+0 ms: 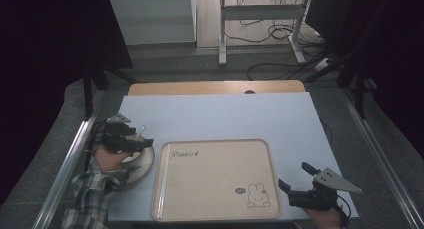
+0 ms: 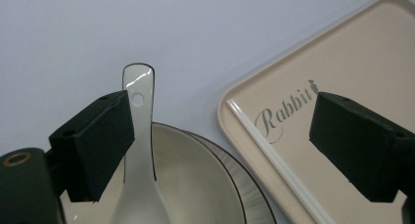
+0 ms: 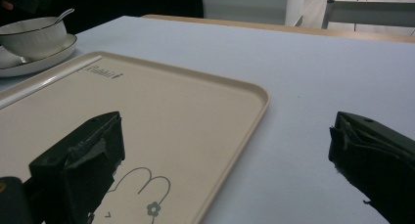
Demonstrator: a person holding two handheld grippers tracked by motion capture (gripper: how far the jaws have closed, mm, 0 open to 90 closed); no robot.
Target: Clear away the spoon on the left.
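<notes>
The left gripper (image 2: 220, 145) hangs over the bowl (image 2: 195, 185) with its jaws spread wide, one beside the spoon (image 2: 139, 131) that leans out of it. Bowl and saucer (image 1: 142, 166) sit just left of the tray (image 1: 215, 181), off it. This looks like the approach for a grasp; next the jaws must close on spoon or rim. The right gripper (image 3: 225, 170) waits open over the tray's near right corner. Its view alone shows the bowl's side profile.

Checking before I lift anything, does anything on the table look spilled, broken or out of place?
Nothing stands out. The bowl sits upright on its saucer with the spoon resting in it, beside the tray, which lies flat. No spills or damage show.
</notes>
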